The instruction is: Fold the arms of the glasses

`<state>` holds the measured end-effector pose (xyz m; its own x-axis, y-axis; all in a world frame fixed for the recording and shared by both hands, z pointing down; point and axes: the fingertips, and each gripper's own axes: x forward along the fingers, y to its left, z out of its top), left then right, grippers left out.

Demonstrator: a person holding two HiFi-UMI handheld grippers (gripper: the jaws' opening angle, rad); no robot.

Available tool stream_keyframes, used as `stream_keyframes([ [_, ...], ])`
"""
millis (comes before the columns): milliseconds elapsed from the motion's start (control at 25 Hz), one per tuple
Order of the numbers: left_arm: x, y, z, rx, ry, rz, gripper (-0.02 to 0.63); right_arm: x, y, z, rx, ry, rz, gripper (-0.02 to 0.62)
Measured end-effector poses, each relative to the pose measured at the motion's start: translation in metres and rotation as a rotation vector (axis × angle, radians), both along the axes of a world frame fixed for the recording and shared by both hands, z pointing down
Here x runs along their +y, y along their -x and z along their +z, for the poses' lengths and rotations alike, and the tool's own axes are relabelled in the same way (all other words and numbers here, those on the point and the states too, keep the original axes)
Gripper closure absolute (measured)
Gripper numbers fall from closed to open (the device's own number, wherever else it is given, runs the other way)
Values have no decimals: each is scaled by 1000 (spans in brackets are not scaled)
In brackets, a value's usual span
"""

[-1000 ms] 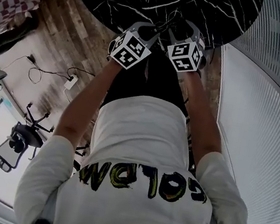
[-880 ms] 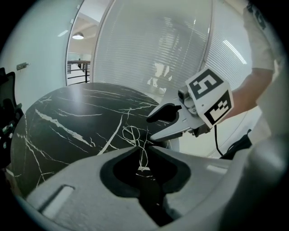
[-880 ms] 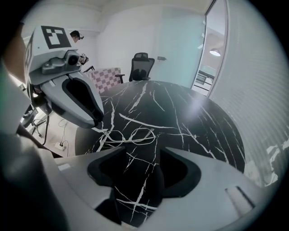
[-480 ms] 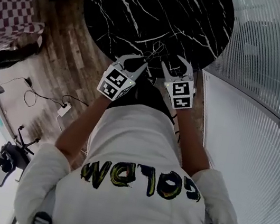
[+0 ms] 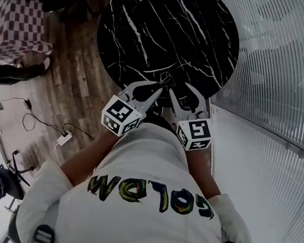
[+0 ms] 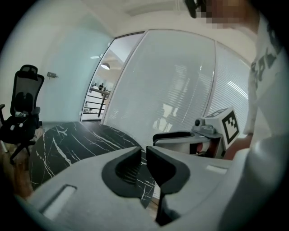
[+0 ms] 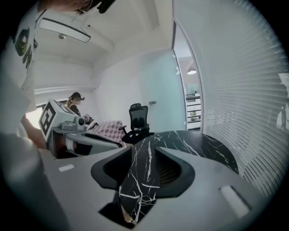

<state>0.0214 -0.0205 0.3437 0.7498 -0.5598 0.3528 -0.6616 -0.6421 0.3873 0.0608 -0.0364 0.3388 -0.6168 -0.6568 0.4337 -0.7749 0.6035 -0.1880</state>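
Left gripper [image 6: 142, 154] jaws nearly together, empty; right gripper [image 7: 143, 155] jaws apart, just closing, empty.

White T-shirt [image 5: 151, 158], chest: yellow-and-black lettering [image 5: 175, 202], upside down in the head view, reads "COLD" plus one unclear letter.

Bright, even daylight filters through the blinds [image 5: 289, 72]. Fisheye bending warps the edges, and both gripper views sit inside dark, round, slightly soft vignettes.

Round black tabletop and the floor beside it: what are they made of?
Round black tabletop: polished marble or marble-look laminate, judging by the white veins and faint sheen. Brown plank floor: wood or wood-look vinyl, with visible grain and staggered seams; the finish looks matte.
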Motion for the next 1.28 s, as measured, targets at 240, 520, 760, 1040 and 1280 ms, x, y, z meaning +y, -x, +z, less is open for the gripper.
stream_keyframes([
  [240, -6, 7, -40, 24, -60, -53, 569, 5, 13, -50, -102, -40, -16, 452],
  [520, -5, 8, -56, 18, -96, -70, 578, 9, 20, -70, -130, -79, -32, 522],
  [760, -8, 9, -59, 28, -97, -58, 581, 7, 22, -75, -128, -94, -35, 526],
  [1040, -5, 14, -59, 30, -97, -66, 582, 10, 26, -74, -126, -86, -41, 552],
  [1280, -1, 14, -57, 28, -94, -69, 583, 13, 23, -72, -127, -88, -40, 552],
])
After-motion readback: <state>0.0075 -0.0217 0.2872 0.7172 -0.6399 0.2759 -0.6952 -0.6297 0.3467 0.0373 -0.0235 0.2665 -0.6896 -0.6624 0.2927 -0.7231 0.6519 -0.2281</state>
